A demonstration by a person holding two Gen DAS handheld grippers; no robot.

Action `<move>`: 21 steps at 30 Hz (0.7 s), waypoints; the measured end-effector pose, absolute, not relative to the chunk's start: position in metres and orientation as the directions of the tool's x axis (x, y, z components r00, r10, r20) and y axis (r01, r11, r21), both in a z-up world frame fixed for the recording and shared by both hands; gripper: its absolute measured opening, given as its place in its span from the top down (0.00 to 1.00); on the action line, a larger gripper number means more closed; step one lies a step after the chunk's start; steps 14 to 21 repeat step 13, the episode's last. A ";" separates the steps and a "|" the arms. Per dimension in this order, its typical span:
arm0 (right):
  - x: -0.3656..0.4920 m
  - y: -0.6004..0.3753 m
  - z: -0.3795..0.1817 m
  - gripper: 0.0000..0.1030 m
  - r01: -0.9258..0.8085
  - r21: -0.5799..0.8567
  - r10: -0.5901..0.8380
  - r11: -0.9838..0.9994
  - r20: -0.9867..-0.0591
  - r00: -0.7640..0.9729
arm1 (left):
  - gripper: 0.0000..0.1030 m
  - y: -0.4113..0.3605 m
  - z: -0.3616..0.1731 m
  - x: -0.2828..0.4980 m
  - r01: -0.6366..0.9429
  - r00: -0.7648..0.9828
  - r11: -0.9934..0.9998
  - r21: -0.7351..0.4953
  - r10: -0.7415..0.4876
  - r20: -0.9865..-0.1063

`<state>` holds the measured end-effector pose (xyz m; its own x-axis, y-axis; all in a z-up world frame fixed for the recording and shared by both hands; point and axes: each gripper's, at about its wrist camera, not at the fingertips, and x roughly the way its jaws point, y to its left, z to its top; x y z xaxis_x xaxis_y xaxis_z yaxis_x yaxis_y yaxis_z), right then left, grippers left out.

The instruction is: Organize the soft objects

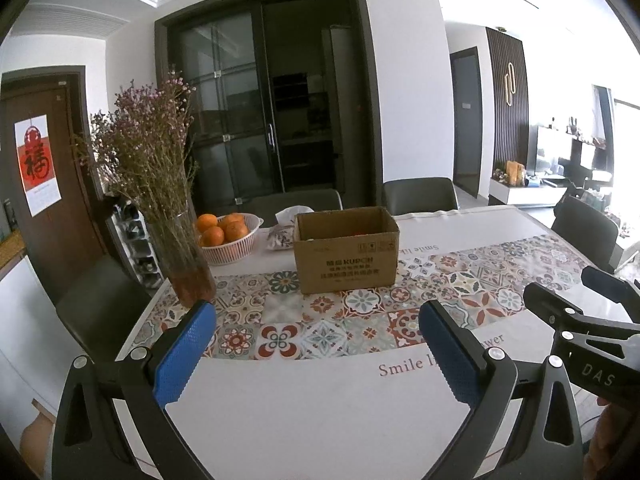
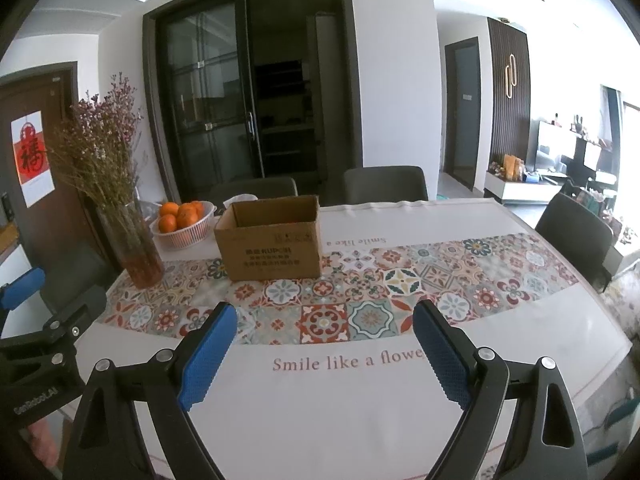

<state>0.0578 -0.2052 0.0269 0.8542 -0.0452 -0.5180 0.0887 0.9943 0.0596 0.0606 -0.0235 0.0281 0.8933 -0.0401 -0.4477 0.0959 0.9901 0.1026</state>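
Observation:
An open brown cardboard box (image 1: 346,249) stands on the patterned tablecloth; it also shows in the right wrist view (image 2: 272,236). A bit of red shows inside it in the left wrist view. A floral soft pouch (image 1: 280,236) with a white cloth on top lies just behind the box's left side. My left gripper (image 1: 318,320) is open and empty, above the near part of the table, in front of the box. My right gripper (image 2: 324,322) is open and empty, beside it to the right. Each gripper shows at the edge of the other's view.
A glass vase of dried flowers (image 1: 180,256) stands at the left, also in the right wrist view (image 2: 132,244). A white basket of oranges (image 1: 228,240) sits behind it. Dark chairs (image 1: 420,196) surround the table (image 1: 320,420).

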 end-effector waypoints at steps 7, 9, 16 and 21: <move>0.055 -0.205 0.026 0.12 0.082 0.060 -0.039 0.995 -0.522 0.852 | 0.00 -0.025 0.025 0.057 0.089 0.890 0.991 0.099 -0.034 -0.455; 0.055 -0.205 0.025 0.12 0.084 0.057 -0.042 0.995 -0.522 0.852 | 0.00 -0.025 0.025 0.057 0.085 0.889 0.992 0.096 -0.032 -0.457; 0.055 -0.204 0.025 0.12 0.086 0.057 -0.043 0.995 -0.523 0.851 | 0.00 -0.023 0.024 0.059 0.080 0.887 0.992 0.096 -0.027 -0.460; 0.055 -0.204 0.025 0.12 0.086 0.057 -0.043 0.995 -0.523 0.851 | 0.00 -0.023 0.024 0.059 0.080 0.887 0.992 0.096 -0.027 -0.460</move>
